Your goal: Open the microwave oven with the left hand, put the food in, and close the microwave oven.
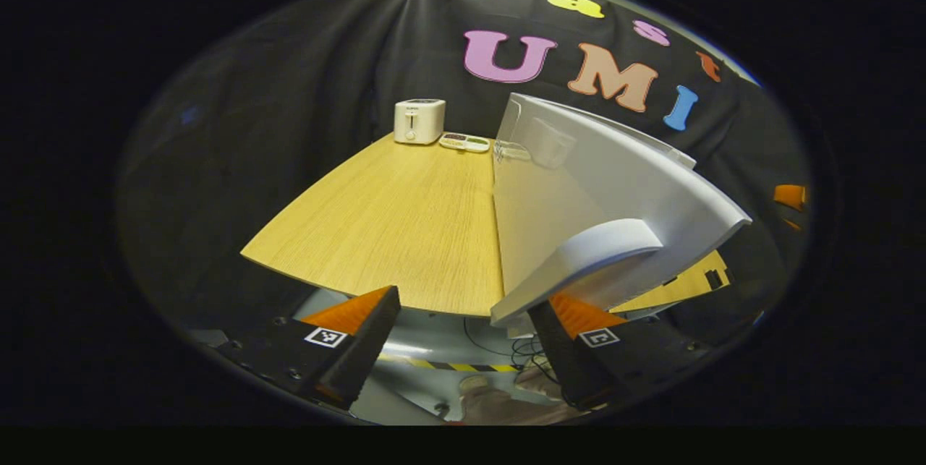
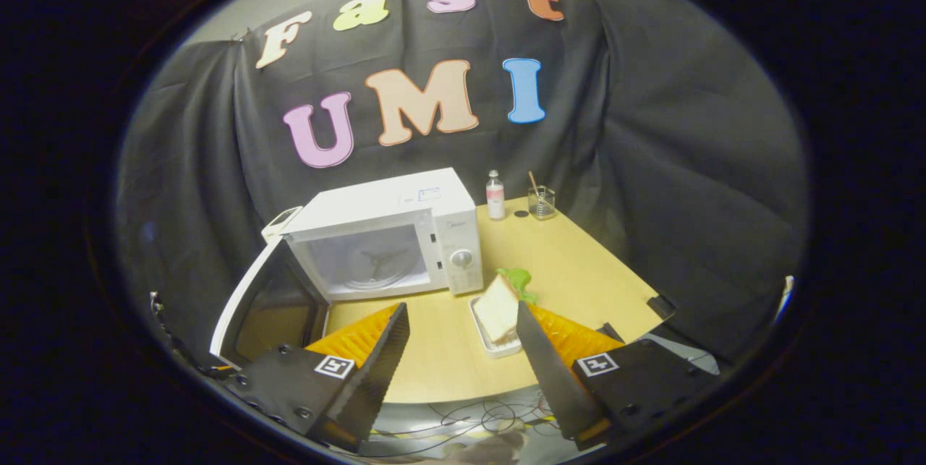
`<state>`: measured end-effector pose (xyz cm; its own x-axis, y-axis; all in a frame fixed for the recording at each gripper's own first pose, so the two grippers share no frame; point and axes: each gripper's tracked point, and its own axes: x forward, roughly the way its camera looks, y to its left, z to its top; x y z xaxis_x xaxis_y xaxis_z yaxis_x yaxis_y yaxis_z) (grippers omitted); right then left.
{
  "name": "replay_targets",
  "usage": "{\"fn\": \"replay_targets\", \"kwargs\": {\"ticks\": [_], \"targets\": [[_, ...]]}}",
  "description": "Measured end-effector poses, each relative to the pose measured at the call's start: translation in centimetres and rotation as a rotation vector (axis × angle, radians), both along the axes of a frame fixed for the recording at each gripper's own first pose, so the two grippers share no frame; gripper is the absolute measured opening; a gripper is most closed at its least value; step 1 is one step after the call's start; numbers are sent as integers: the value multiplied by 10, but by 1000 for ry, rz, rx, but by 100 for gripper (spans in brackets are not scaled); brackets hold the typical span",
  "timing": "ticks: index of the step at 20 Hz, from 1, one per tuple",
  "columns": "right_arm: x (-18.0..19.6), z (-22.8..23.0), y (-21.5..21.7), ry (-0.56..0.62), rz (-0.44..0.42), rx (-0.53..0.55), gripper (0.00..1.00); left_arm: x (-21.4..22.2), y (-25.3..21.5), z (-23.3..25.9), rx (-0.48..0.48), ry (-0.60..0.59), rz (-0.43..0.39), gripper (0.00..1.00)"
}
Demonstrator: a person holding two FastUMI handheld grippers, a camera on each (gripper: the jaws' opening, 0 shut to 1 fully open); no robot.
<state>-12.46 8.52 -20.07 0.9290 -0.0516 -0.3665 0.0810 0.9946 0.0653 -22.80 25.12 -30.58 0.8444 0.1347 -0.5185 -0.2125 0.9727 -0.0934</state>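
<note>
Both tongs (image 2: 463,349) agape; microwave door (image 2: 264,306) open, sandwich (image 2: 498,309) outside.

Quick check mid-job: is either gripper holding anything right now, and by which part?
Nothing is held. The left gripper is open beside the microwave door; its fingers do not clamp it. The right gripper is open, the sandwich on its tray ungripped.

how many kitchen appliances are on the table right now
2: the microwave with its door swung open, left of the sandwich tray, and a toaster at the table's far edge.
</note>
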Motion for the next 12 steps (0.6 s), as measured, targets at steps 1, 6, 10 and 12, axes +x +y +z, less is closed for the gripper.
{"fn": "replay_targets", "kwargs": {"ticks": [1, 6, 10, 12], "targets": [[0, 0, -1, 2, -2, -1, 92, -3, 1, 2, 11, 5, -11, 100], [8, -4, -10, 11, -6, -16, 92, -20, 39, 16, 125, 4, 31, 100], [22, -12, -25, 47, -10, -6, 92, -36, 81, 43, 169, -41, 187, 100], [33, -21, -35, 81, -9, 2, 95, -43, 96, 65, 173, -88, 282, 100]]}}
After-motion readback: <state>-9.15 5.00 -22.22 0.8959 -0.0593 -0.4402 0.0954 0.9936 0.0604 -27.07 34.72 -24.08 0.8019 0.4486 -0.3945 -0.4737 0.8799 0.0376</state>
